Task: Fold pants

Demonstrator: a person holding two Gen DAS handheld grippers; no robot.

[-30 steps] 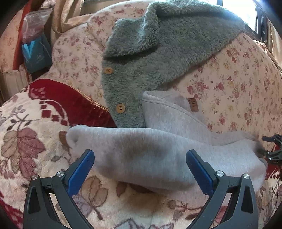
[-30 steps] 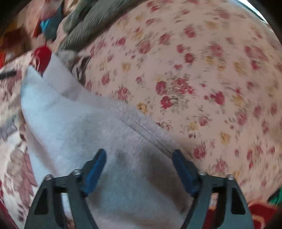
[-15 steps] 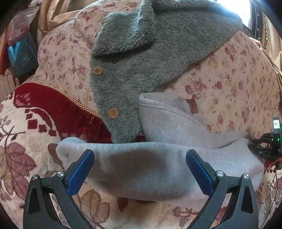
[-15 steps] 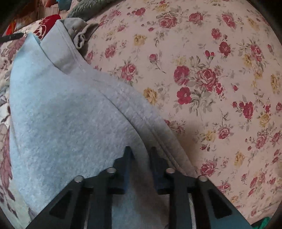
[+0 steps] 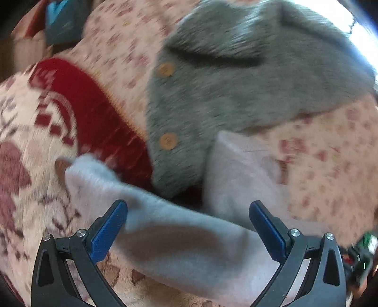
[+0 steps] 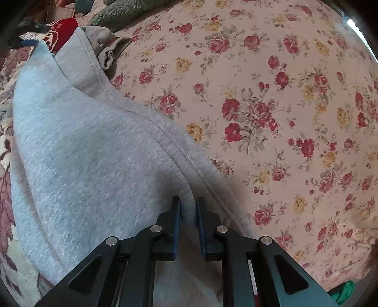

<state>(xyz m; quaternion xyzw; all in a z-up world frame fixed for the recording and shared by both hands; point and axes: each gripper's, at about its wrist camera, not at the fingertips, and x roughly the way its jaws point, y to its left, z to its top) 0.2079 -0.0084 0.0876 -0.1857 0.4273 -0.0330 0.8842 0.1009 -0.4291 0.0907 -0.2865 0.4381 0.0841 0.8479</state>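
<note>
Light grey sweatpants (image 5: 184, 243) lie across the sofa seat, one end up against the floral backrest. In the right wrist view the pants (image 6: 89, 153) fill the left half. My right gripper (image 6: 188, 207) is shut on a raised fold of the grey fabric beside a stitched seam. My left gripper (image 5: 187, 223) is open, its blue pads on either side of the pants just above the cloth; this view is blurred by motion. The right gripper's body (image 5: 361, 259) shows at the far right edge.
A grey fleece jacket (image 5: 236, 89) with wooden buttons hangs over the floral sofa backrest (image 6: 271, 94). A red and cream patterned blanket (image 5: 70, 113) covers the seat at left. A blue item (image 5: 63, 21) sits at the top left beyond the sofa.
My right gripper went from open to shut on a fold of the pants and holds it pinched. My left gripper stayed open and is now moving, tilting and blurring its view.
</note>
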